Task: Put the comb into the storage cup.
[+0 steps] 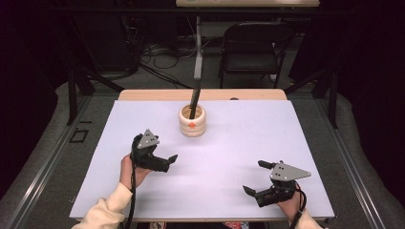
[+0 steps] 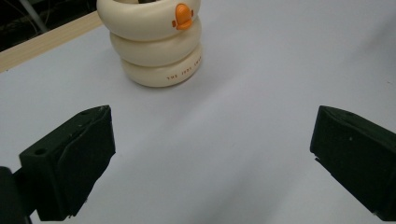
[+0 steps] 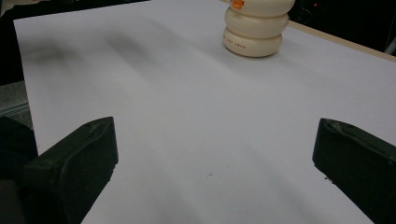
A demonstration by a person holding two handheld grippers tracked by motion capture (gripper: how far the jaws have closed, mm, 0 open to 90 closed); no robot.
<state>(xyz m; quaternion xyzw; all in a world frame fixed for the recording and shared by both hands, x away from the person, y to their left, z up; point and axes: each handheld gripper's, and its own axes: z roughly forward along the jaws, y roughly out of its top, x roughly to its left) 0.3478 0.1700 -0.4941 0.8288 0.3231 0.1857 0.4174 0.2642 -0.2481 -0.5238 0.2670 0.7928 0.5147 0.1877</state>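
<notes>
Two grippers hover over a white sheet that covers a pale wooden table in the high view, with dark grey floor around it, cables trailing behind, and a black folding chair standing beyond the far edge. The left gripper is held in a hand with a cream sleeve, its jaws spread wide and empty. Ahead of it and a little to its right stands a cream holder shaped like three stacked rounded rings, glossy and smooth, with a small orange mark on its front. A black stick-like tool stands in the holder, leaning slightly and rising above its rim. The right gripper lies well apart from the holder, toward the near right corner, its jaws also wide with nothing between them.

From the left gripper view, the holder sits near, ahead and slightly left of the gap between the matte black jaws; fine lettering runs along its lowest ring and an orange duck-shaped knob sticks out of the top ring. The table's wooden edge shows beyond the sheet.

From the right gripper view, the holder stands far ahead and to the right, on the smooth, bare sheet.
</notes>
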